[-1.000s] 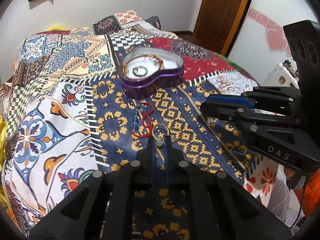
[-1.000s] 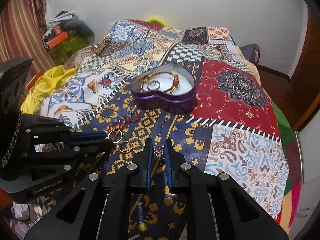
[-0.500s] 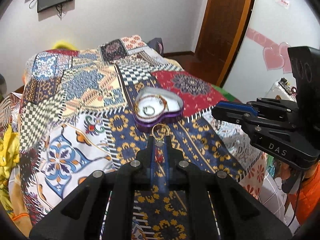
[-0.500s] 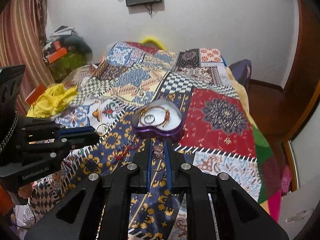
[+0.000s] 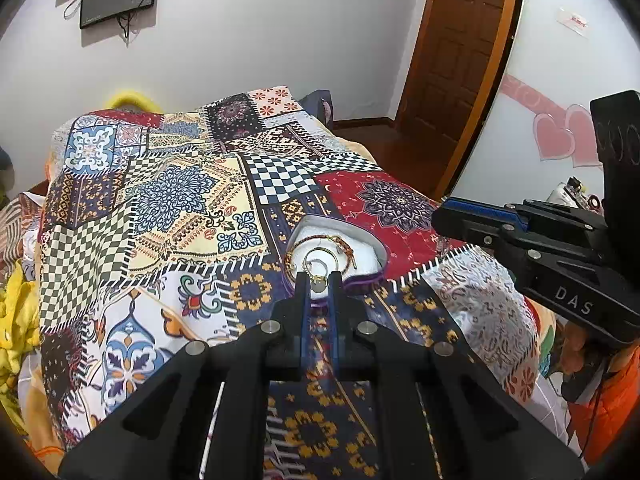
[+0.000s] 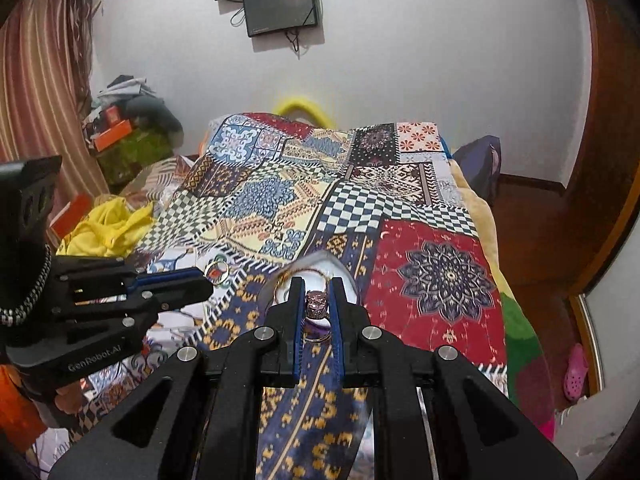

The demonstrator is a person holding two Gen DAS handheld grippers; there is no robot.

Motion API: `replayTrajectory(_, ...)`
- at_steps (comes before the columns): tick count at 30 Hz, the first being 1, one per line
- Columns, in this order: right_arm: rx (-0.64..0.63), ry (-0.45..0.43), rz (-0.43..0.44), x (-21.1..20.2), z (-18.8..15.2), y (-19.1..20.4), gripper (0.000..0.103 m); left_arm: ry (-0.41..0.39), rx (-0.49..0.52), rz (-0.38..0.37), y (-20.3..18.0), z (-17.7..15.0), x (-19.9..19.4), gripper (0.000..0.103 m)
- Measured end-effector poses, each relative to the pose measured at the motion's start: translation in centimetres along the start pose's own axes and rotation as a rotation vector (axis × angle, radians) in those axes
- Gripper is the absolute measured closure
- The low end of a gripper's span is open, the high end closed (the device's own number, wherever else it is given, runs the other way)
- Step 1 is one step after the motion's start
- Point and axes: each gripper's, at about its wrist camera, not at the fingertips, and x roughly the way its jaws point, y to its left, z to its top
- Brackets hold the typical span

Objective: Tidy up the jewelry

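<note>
A purple heart-shaped box [image 5: 376,254] lies open on the patchwork bed, with a beaded bracelet [image 5: 348,250] inside. My left gripper [image 5: 319,278] is shut on gold hoop earrings [image 5: 320,258], held high above the bed in line with the box. In the right wrist view the left gripper [image 6: 206,280] holds the hoops [image 6: 217,272] at left. My right gripper [image 6: 316,300] is shut on a ring with a pink stone [image 6: 316,304], also raised; the box [image 6: 348,276] shows just past its tips. The right gripper [image 5: 438,218] shows at the right of the left wrist view.
The patchwork quilt [image 5: 176,200] covers the bed. Yellow cloth [image 6: 108,228] and clutter lie at the bed's left side. A wooden door [image 5: 460,60] stands at the far right. A screen [image 6: 280,4] hangs on the back wall.
Both grippers have risen well above the bed with their jewelry, so the box looks smaller and farther. The red and blue bracelets on the quilt have dropped out of view.
</note>
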Motion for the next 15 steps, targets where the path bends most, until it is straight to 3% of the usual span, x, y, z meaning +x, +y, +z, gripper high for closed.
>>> replayTrajectory(15,0.029,0.062,0.018,5.1,1.0,-1.7,0.093,0.071,-0.016,-0.035,1.2,1.6,5.8,0.096)
